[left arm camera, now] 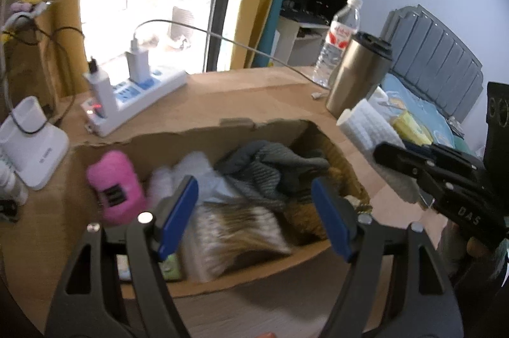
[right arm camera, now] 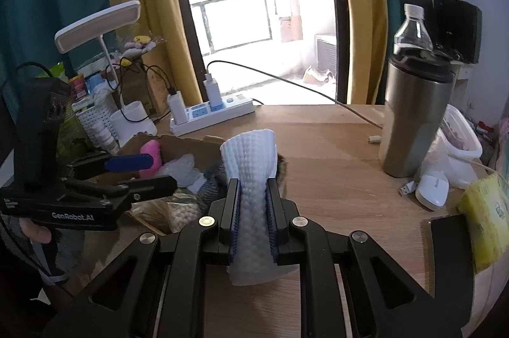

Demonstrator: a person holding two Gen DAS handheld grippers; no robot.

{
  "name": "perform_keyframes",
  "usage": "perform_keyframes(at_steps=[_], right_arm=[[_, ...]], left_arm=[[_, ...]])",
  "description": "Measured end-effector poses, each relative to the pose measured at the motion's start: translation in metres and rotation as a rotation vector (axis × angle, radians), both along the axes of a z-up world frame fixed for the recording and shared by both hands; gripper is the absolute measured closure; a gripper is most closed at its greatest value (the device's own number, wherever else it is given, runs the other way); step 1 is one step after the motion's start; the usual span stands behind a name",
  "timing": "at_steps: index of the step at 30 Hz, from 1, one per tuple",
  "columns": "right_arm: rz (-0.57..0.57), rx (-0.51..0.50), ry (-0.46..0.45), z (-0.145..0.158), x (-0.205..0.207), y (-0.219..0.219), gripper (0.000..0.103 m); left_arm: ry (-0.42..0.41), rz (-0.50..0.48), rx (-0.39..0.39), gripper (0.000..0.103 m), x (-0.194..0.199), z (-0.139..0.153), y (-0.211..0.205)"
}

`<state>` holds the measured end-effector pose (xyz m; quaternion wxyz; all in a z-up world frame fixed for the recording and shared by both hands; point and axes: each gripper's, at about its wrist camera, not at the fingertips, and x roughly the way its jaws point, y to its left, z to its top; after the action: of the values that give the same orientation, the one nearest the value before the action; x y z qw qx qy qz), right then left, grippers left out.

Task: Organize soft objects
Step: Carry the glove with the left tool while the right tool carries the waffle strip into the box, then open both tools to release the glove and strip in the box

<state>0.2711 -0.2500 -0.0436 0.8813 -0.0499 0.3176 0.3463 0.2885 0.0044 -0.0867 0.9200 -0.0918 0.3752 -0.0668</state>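
Your right hand-held gripper (right arm camera: 253, 221) grips the white cloth (right arm camera: 249, 166), its long axis pointing toward 12 o'clock. Your left hand-held gripper (left arm camera: 254, 215), marked "GenRobot.AI", hangs open over the box (left arm camera: 241, 271).

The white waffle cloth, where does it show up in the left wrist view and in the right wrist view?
Left wrist: the white waffle cloth is at right, beyond the cardboard box, held by the right gripper.
Right wrist: centre, the cloth stands pinched in the right gripper.
Shared landmark: the steel tumbler behind it.
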Motion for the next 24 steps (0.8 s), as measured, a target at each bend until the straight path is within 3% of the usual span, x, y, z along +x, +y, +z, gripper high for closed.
perform_keyframes(at_steps=[10, 24], right_arm=[[0.053, -0.046, 0.003, 0.000, -0.008, 0.045, 0.086], [0.079, -0.108, 0.047, -0.022, 0.003, 0.098, 0.086]], left_arm=[[-0.021, 0.084, -0.019, 0.028, -0.030, -0.003, 0.050], [-0.027, 0.171, -0.052, 0.028, -0.050, -0.012, 0.102]])
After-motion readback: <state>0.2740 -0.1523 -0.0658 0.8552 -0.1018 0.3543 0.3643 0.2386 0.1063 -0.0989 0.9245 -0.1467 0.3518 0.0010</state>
